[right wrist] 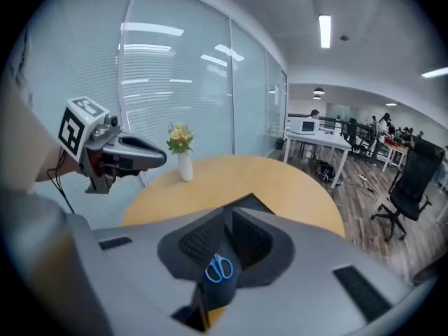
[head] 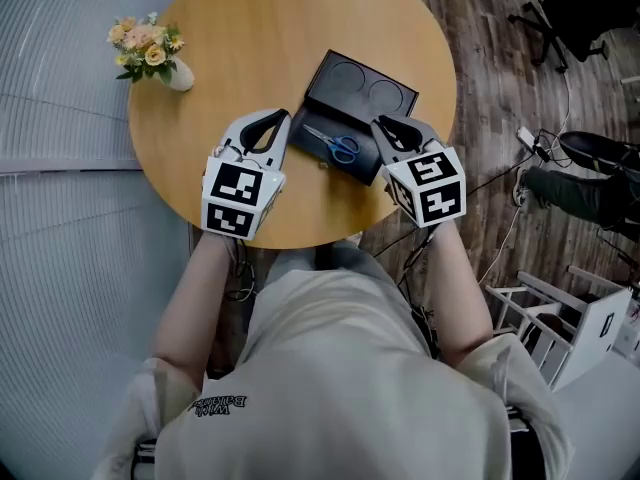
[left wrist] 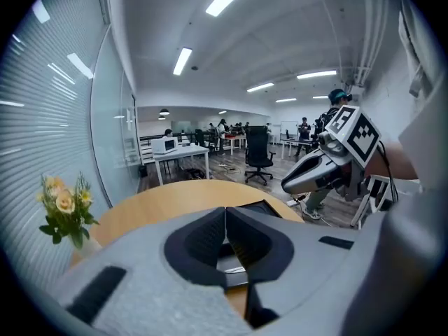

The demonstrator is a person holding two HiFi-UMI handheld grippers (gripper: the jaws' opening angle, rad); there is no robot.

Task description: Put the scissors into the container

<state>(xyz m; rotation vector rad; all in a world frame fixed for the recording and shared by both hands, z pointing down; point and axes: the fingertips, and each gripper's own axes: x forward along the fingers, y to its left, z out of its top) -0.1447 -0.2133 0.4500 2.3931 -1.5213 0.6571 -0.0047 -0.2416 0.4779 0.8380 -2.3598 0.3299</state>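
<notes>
Nearest the head camera: my shirt (head: 340, 368). There's a small print by its hem, too small to read.

Both grippers sit at the near edge of the round wooden tabletop (head: 250, 28), one on each side of the black container (head: 365, 93). The left gripper (head: 268, 128) is just left of it, jaws together with nothing between them. The right gripper (head: 392, 130) is just right of it, jaws also together and empty. The right gripper view shows the blue handles below the jaws, not in them.

The scissors (head: 335, 144) lie flat on the container's near half, blades toward its left side and blue handle loops toward its right. The far half has two round recesses, both empty. I can't tell whether the near half is a compartment or a lid, so I can't confirm the scissors count as "in".

Handling, my read:
- Small, light and rigid, with metal blades and plastic loops.
- The blades are thin and slick and lie flat on the surface, so they're hard to get under.
- Best hold is across the handle loops or at the pivot, where it's thicker and less slippery.
- Pinching one blade risks the pair swinging open.
- Jaws must open first.

Writing: no brand or label is visible on the scissors or container. The marker cubes (head: 240, 193) carry only square code patterns.

A flower vase (head: 165, 63) stands well off the container's far-left, out of the way.
</notes>
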